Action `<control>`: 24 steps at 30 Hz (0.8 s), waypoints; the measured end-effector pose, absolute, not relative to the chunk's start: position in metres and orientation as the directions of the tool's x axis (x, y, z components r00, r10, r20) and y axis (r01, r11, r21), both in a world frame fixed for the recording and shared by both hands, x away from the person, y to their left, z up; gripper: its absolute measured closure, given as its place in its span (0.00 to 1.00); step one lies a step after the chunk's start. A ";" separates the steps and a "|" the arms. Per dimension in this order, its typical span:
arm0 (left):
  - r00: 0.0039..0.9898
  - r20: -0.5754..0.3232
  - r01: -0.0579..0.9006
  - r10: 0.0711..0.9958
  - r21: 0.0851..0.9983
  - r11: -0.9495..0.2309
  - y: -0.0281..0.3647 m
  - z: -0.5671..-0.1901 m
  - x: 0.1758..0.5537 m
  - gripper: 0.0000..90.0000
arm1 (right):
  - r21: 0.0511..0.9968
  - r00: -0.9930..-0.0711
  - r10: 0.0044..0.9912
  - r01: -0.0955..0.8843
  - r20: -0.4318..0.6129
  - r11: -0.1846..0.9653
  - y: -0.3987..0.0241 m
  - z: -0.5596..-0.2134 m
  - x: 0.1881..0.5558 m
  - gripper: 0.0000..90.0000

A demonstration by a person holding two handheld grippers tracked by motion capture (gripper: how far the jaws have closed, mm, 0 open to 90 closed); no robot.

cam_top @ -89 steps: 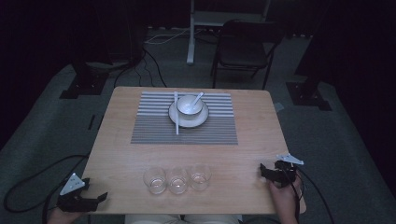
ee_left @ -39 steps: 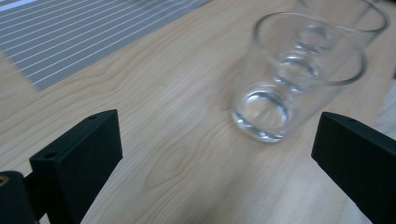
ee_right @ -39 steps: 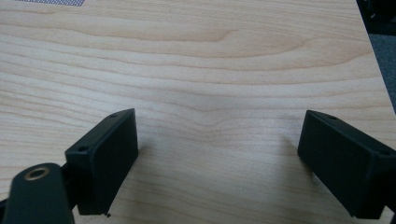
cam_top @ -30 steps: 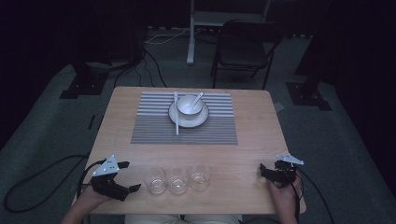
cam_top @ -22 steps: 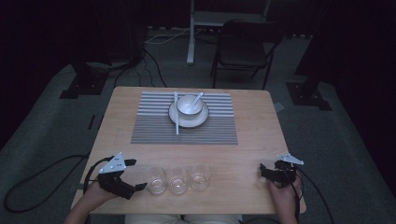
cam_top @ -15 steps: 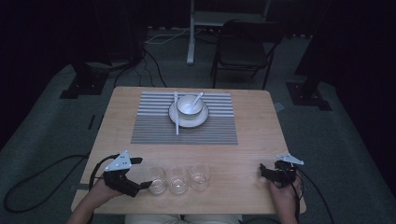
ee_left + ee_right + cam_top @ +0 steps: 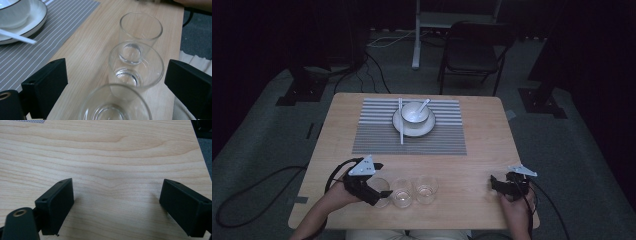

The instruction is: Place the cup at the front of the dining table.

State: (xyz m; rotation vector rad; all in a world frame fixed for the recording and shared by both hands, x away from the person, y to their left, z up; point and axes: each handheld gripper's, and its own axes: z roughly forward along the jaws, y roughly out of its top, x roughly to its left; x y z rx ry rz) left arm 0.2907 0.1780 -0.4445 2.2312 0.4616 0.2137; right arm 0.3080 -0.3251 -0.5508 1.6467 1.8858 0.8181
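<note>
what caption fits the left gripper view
Open left gripper lined up on a row of three empty glasses on the wooden table.

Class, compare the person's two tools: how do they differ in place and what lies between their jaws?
The left tool reaches the nearest glass, which sits between its open jaws; the right tool rests apart, with bare table between its jaws. Both are black, open, with grey plates.

Dim room, dark surrounds. Grey carpet floor [image 7: 257,135]. Light wooden table [image 7: 482,150] at centre. Beyond it a black folding chair [image 7: 472,52] and a white stand post [image 7: 416,35]; black stand bases [image 7: 299,90] on both sides; cables [image 7: 377,70] trail across the floor
</note>
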 end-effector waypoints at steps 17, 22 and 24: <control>0.953 0.004 0.208 0.301 0.715 -0.667 0.116 -0.443 0.307 0.05 | 0.721 -0.141 0.990 0.688 0.016 0.087 -0.325 -0.551 0.308 0.13; 0.967 0.007 0.178 0.256 0.700 -0.692 0.097 -0.445 0.309 0.05 | 0.721 -0.141 0.990 0.688 0.016 0.087 -0.325 -0.551 0.308 0.13; 0.967 0.007 0.178 0.256 0.700 -0.692 0.097 -0.445 0.309 0.05 | 0.721 -0.141 0.990 0.688 0.016 0.087 -0.325 -0.551 0.308 0.13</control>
